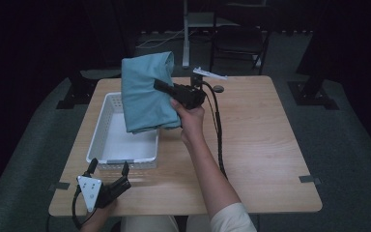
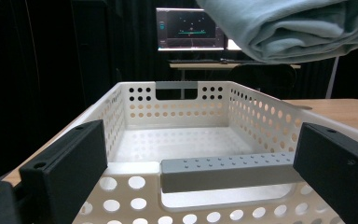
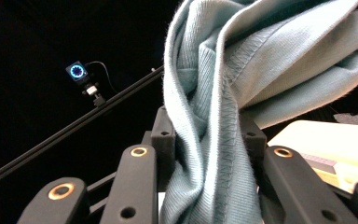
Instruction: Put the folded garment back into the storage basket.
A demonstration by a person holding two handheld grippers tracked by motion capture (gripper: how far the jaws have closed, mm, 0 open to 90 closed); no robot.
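Note:
A folded pale-blue cloth (image 1: 147, 92) hangs in the air over the right side of a white perforated basket (image 1: 99, 133). My right gripper (image 1: 160, 87) is shut on the cloth's edge, and in the right gripper view the fabric (image 3: 214, 140) is bunched between its jaws. My left gripper (image 1: 108, 167) rests at the table's near-left corner, open and holding nothing. Its jaws point at the basket's near wall (image 2: 135, 205), and the cloth (image 2: 298, 28) hangs above the basket's far right.
The wooden table (image 1: 265, 140) stretches to the right of the basket. A black cable (image 1: 219, 135) trails from the right gripper along the forearm. A chair (image 1: 239, 41) and a desk leg stand beyond the far edge.

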